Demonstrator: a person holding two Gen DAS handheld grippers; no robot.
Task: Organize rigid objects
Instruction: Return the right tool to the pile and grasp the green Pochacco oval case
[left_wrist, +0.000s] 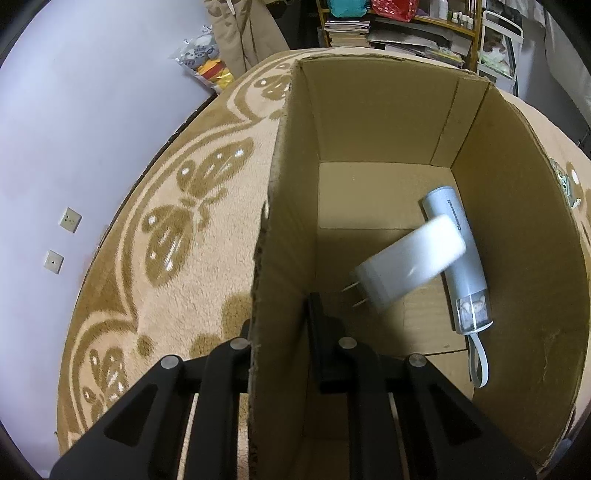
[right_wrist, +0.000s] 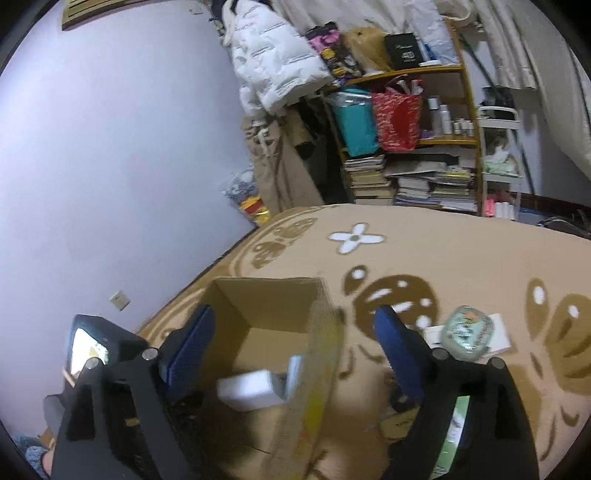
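While the left gripper tips steeply down and pinches the left wall of the cardboard box, the right gripper leans down over the box with its blue fingers spread wide, gripping nothing. A white charger, blurry, is inside the box, against a grey tube by the right wall. The box sits on a patterned blanket.

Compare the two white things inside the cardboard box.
The plug adapter is short, blocky and blurred, with two metal prongs; the cylindrical device is long, slim and sharp, with a strap at its end. The adapter overlaps the cylinder, which lies along the box wall. Both are whitish and inside the box.
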